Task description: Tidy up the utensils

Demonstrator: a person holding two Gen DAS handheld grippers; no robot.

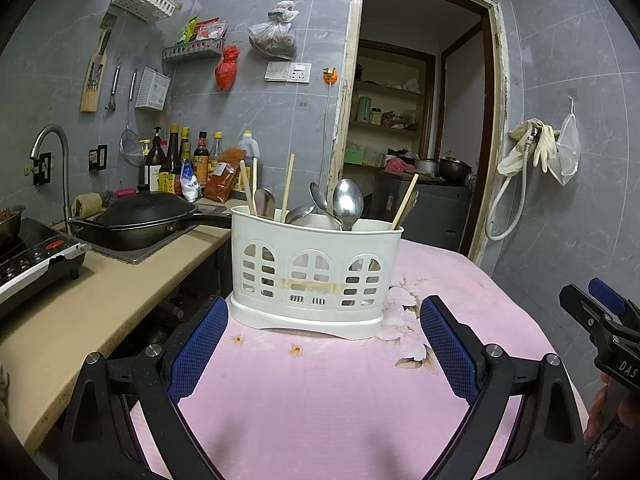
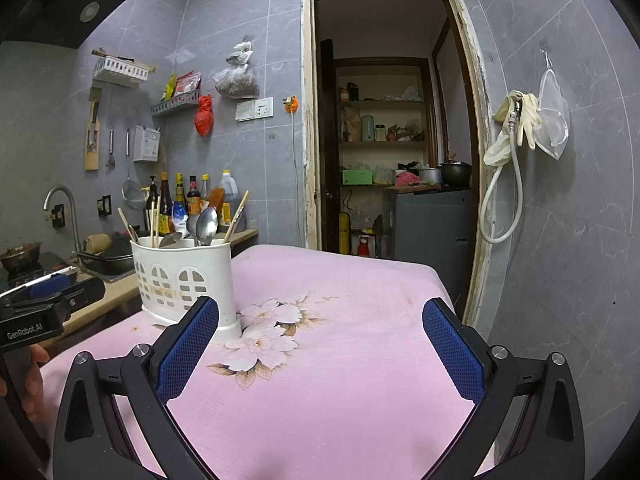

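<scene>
A white plastic utensil caddy stands upright on the pink flowered tablecloth, near the table's left edge. Steel spoons and wooden chopsticks stick up out of it. My left gripper is open just in front of the caddy, nothing between its blue pads. My right gripper is open too, low over the cloth, with the caddy to its front left. The caddy's spoons and chopsticks show there as well.
A counter left of the table holds a black wok in the sink, an induction hob, a tap and sauce bottles. An open doorway lies behind the table. The right gripper's body is at the table's right.
</scene>
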